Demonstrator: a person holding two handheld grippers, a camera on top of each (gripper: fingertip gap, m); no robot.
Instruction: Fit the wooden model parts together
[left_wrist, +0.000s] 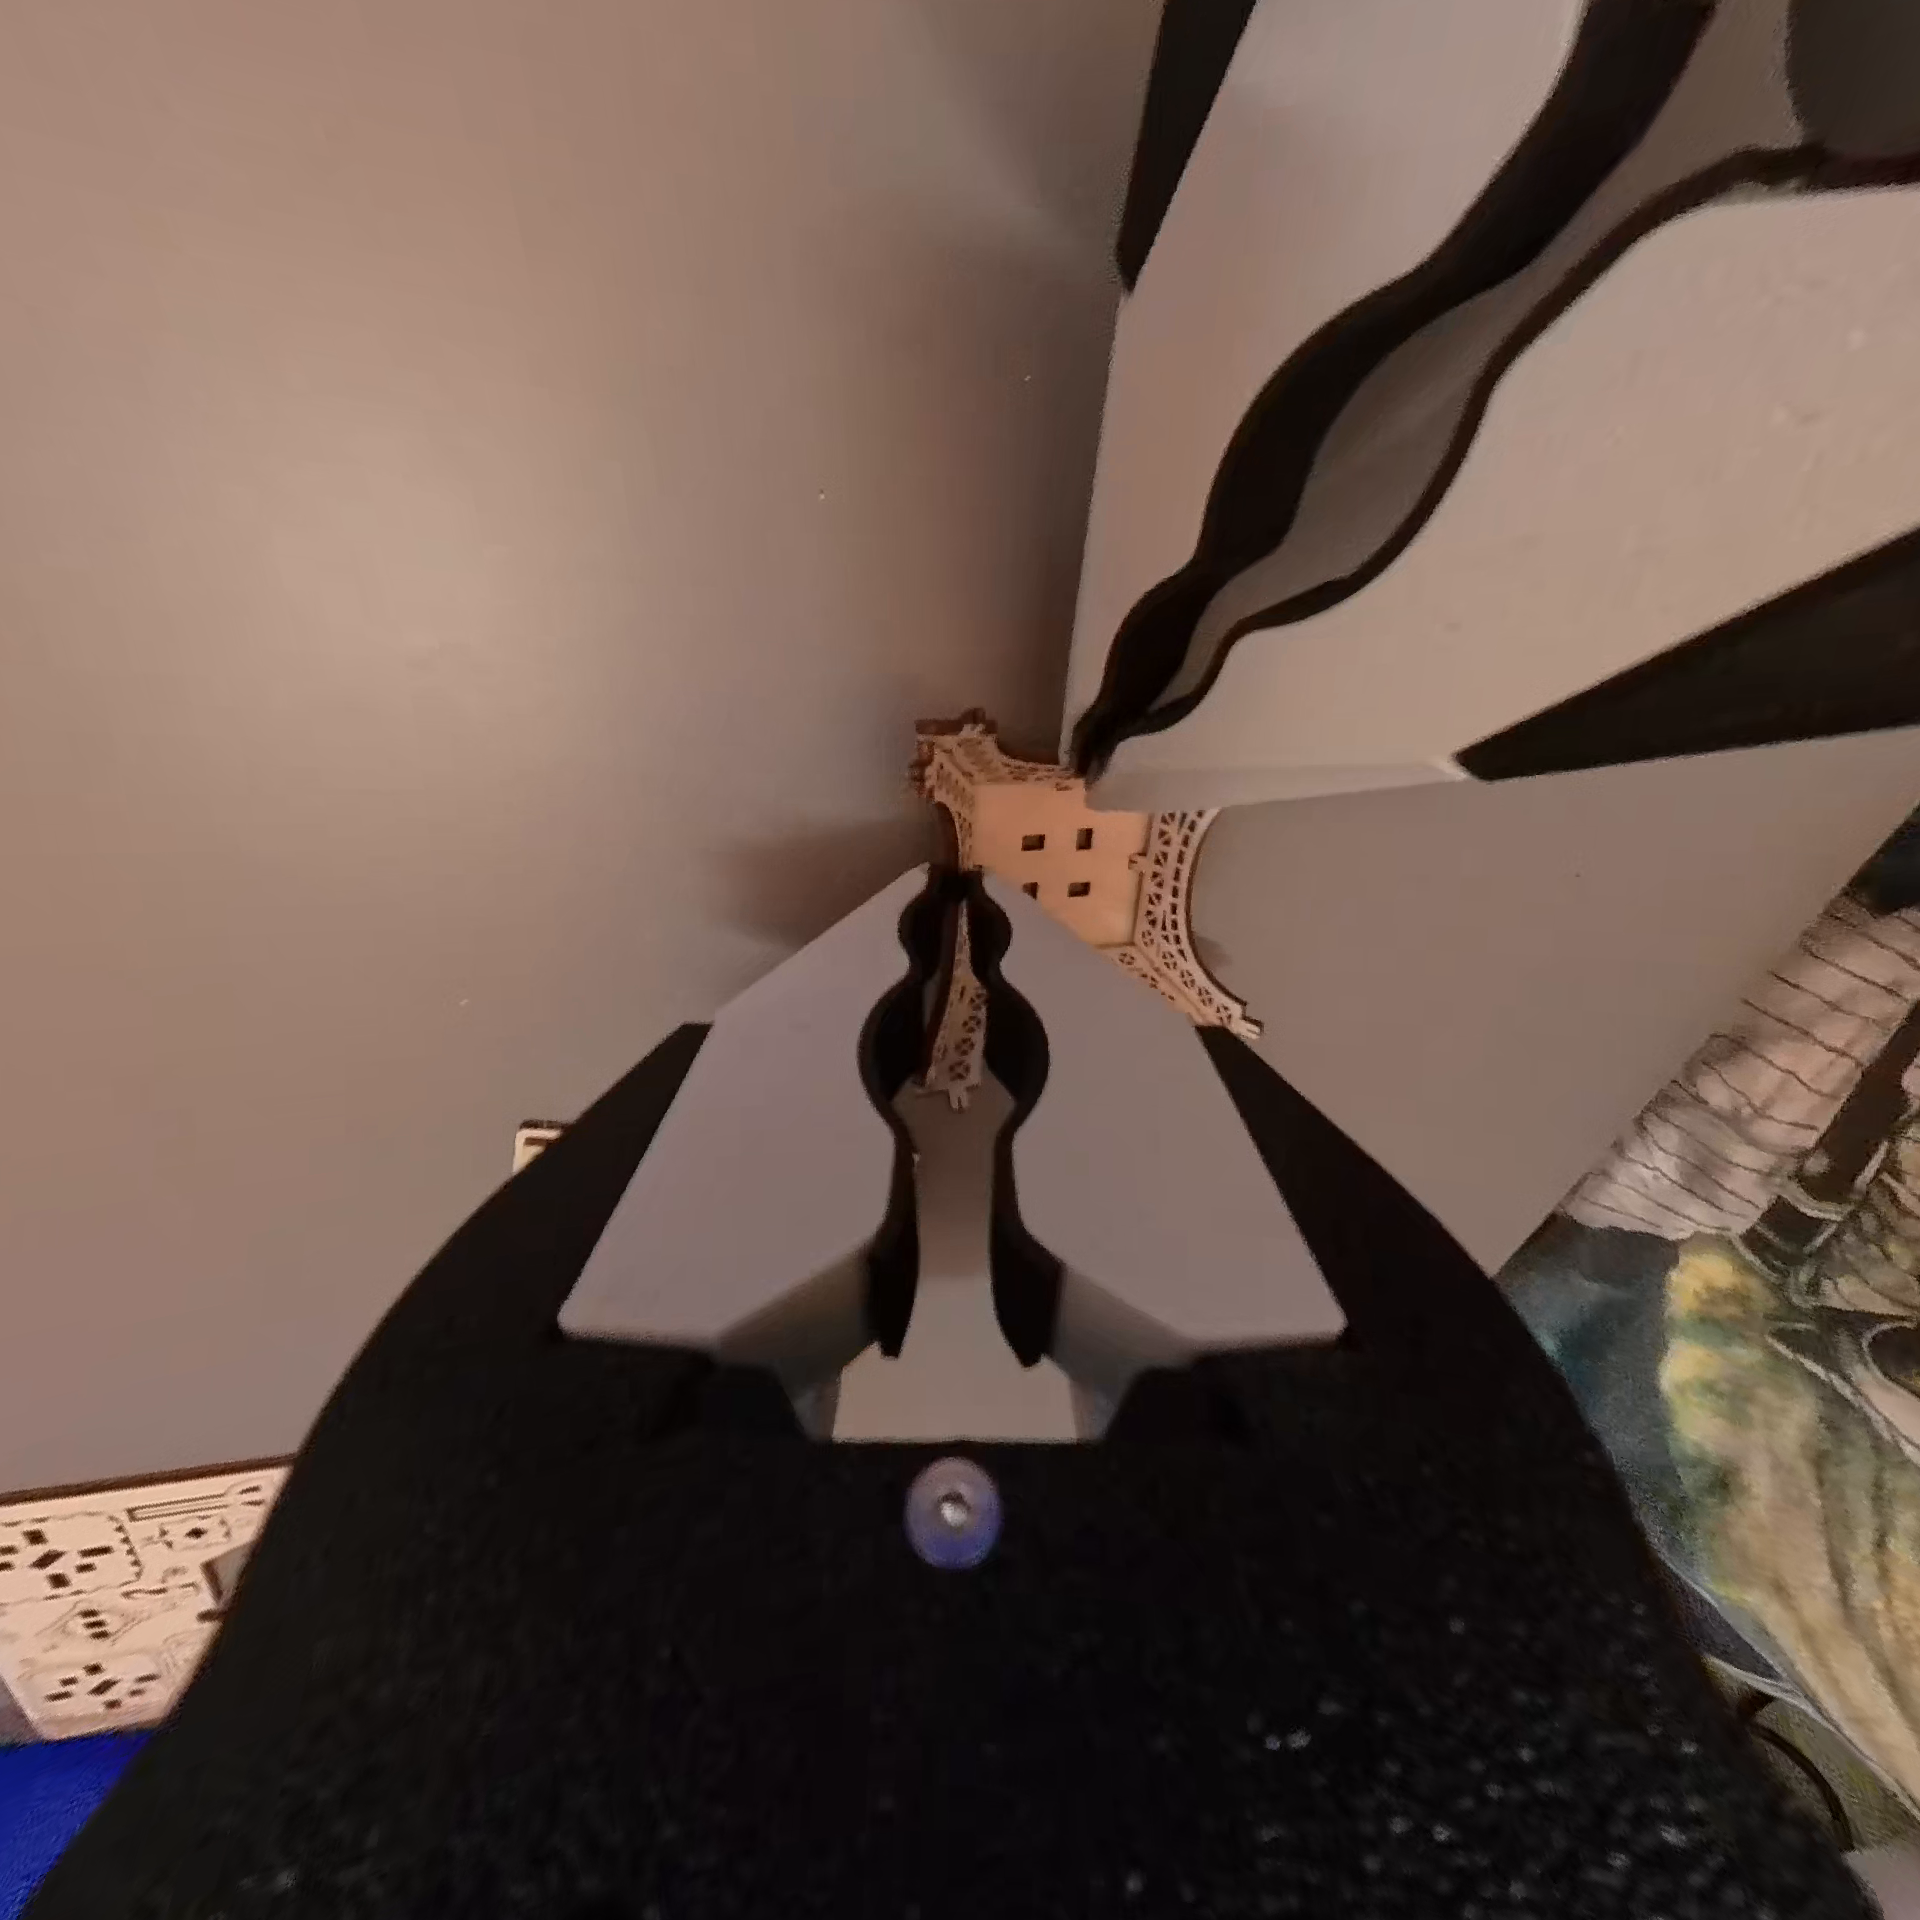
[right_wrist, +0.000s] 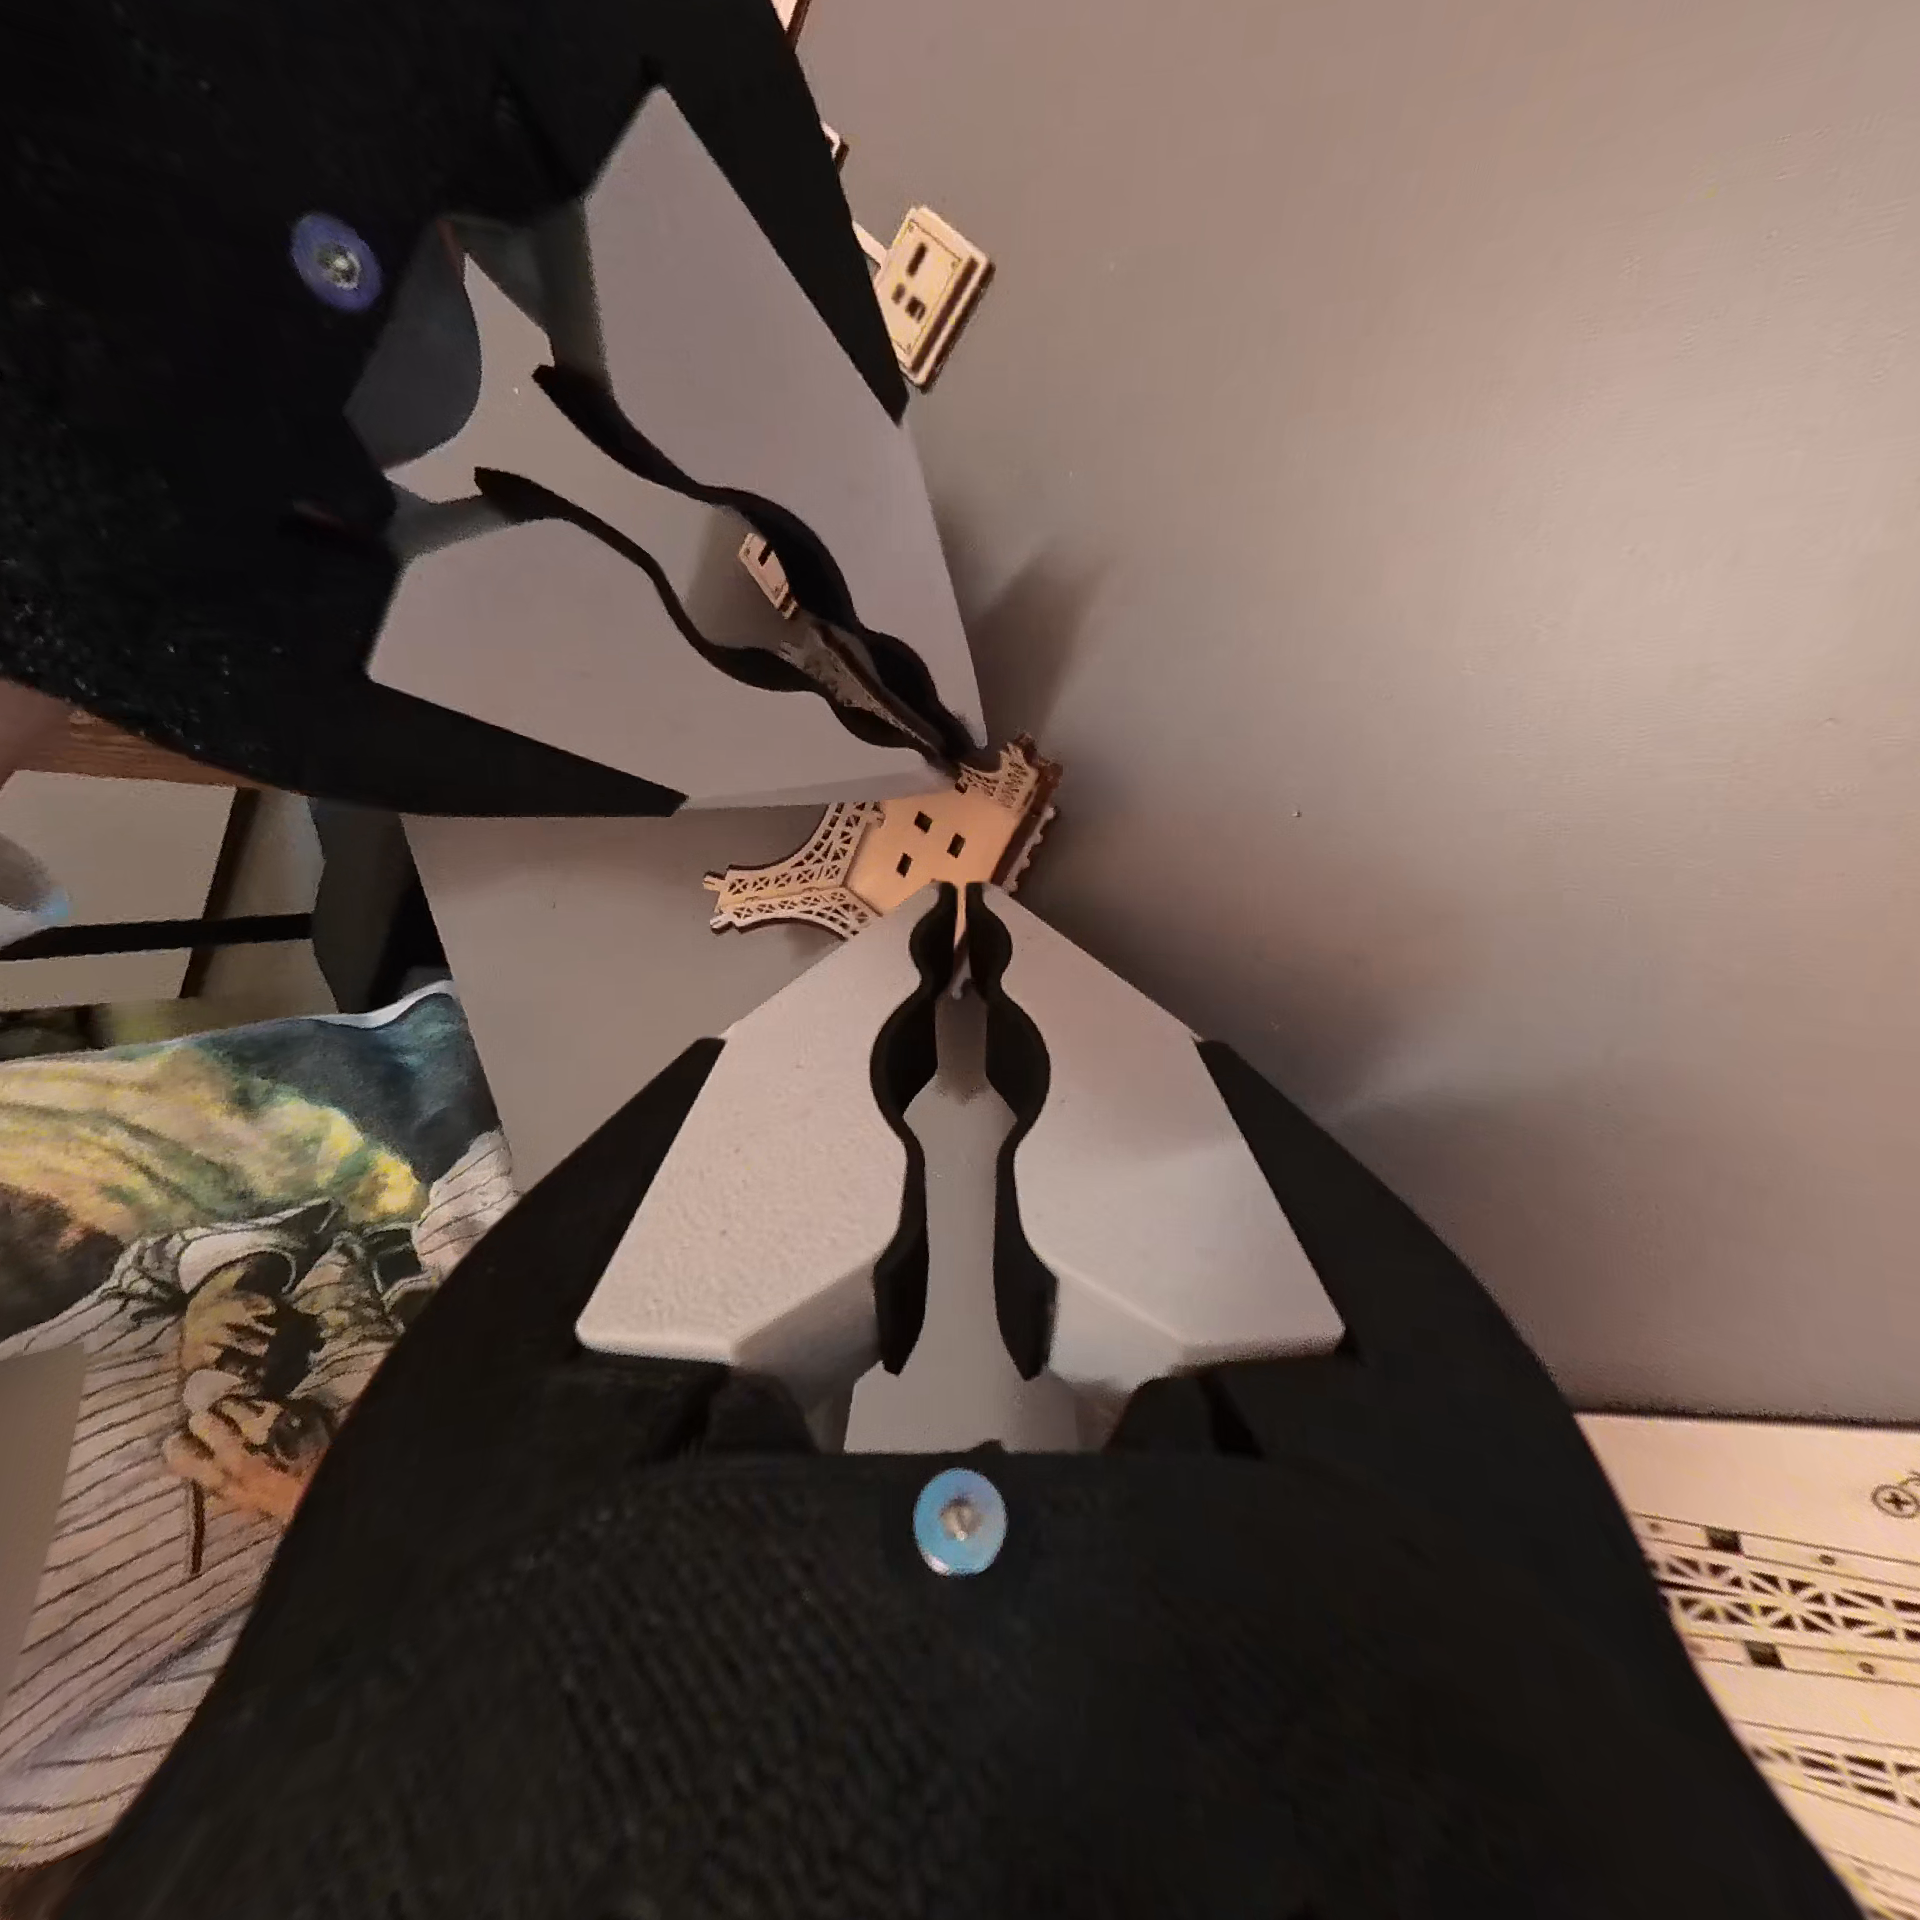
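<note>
The wooden model is a pale tower base: a square plate with four small square holes and lattice arch legs. It hangs just above the grey table between both grippers. My left gripper is shut on a lattice leg part that runs back between its black pads and meets the plate's edge. My right gripper is shut on a thin edge of the model. The right gripper enters the left wrist view from the upper right. The left gripper enters the right wrist view from the upper left.
A loose square wooden part lies on the grey table. Cut-out wooden sheets lie at the edges. A printed cloth hangs beside the table, and a blue object shows at the lower left. Both grippers' tips are close together, under 4 cm apart.
</note>
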